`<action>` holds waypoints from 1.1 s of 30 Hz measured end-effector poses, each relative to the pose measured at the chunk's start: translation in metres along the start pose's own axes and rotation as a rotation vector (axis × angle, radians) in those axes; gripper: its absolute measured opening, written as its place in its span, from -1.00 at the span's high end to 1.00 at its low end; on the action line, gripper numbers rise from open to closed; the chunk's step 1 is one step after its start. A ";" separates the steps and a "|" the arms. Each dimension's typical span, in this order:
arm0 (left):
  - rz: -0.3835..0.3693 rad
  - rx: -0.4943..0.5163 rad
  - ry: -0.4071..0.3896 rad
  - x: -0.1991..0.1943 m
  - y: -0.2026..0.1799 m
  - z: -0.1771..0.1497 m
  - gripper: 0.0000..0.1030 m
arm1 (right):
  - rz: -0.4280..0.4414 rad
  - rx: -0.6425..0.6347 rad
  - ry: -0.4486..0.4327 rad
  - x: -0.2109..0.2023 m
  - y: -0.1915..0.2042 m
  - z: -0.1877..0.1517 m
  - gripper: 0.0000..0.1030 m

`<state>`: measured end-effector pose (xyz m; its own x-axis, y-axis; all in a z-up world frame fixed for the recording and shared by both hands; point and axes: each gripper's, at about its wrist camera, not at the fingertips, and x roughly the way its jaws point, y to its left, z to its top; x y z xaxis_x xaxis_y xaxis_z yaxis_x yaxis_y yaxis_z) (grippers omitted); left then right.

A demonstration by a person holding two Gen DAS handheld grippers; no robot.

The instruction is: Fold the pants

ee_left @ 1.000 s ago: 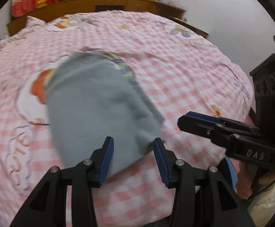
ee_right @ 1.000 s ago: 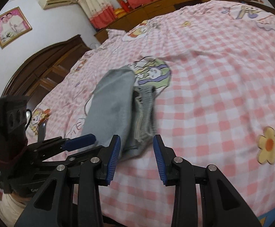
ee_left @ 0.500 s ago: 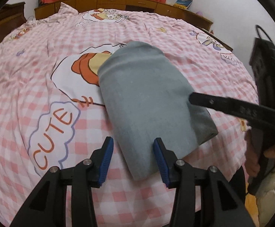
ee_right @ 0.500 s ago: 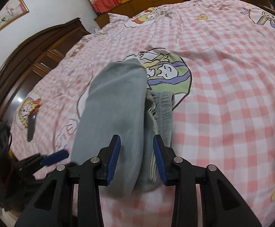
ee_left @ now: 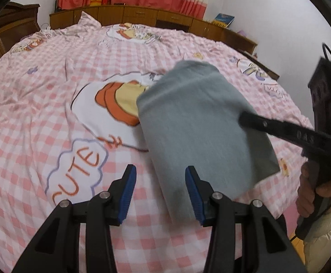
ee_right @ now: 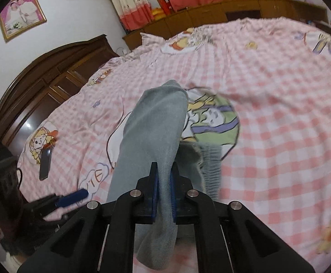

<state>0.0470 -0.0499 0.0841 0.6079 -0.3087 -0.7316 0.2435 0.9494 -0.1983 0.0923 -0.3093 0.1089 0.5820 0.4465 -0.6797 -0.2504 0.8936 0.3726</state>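
The grey pants lie folded in a long bundle on the pink checked bed cover; they also show in the right wrist view, with the ribbed waistband on their right. My right gripper is shut on the near fold of the pants and appears in the left wrist view reaching over them from the right. My left gripper is open and empty, just left of the bundle's near end; its blue pad shows in the right wrist view.
The bed cover fills both views. A dark phone lies on it at the left. A dark wooden headboard stands left and low wooden cabinets run along the far wall. The bed's right edge is near.
My right gripper has shut on the near fold of the pants; it was open before. My left gripper has shifted left, off the bundle, and stays open.
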 end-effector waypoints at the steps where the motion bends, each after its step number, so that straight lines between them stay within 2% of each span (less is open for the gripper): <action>1: -0.008 0.003 -0.005 0.001 -0.002 0.004 0.09 | -0.014 -0.010 0.008 0.000 -0.003 -0.001 0.82; 5: -0.040 0.021 -0.017 0.012 -0.014 0.011 0.09 | -0.061 0.011 0.041 0.012 -0.021 -0.005 0.82; 9: -0.091 0.041 0.016 0.031 -0.027 0.010 0.09 | -0.097 0.042 0.067 0.032 -0.043 -0.013 0.81; 11: -0.089 0.048 0.046 0.044 -0.033 0.003 0.09 | -0.127 0.046 0.090 0.043 -0.052 -0.018 0.74; 14: -0.069 0.072 0.070 0.057 -0.035 -0.010 0.03 | -0.123 0.051 0.106 0.047 -0.061 -0.024 0.63; 17: -0.093 0.042 0.077 0.056 -0.028 -0.012 -0.02 | -0.132 0.045 0.108 0.037 -0.064 -0.024 0.51; 19: -0.104 0.013 0.086 0.051 -0.021 -0.011 -0.02 | -0.133 0.053 0.103 0.025 -0.063 -0.023 0.51; 22: -0.077 0.023 0.036 0.033 -0.023 -0.006 0.00 | -0.121 0.019 0.047 -0.004 -0.048 -0.022 0.51; 26: -0.079 0.095 -0.044 0.018 -0.036 0.008 -0.01 | -0.012 -0.043 0.030 -0.018 -0.023 -0.025 0.51; 30: -0.108 0.093 -0.041 0.041 -0.037 0.033 0.00 | -0.052 -0.094 0.074 -0.001 -0.009 -0.038 0.51; 33: -0.091 0.083 -0.022 0.067 -0.029 0.045 0.00 | -0.079 -0.062 0.126 0.017 -0.013 -0.055 0.51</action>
<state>0.1149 -0.1009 0.0705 0.5970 -0.3952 -0.6981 0.3592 0.9098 -0.2079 0.0625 -0.3110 0.0577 0.5012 0.3739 -0.7804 -0.2570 0.9255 0.2783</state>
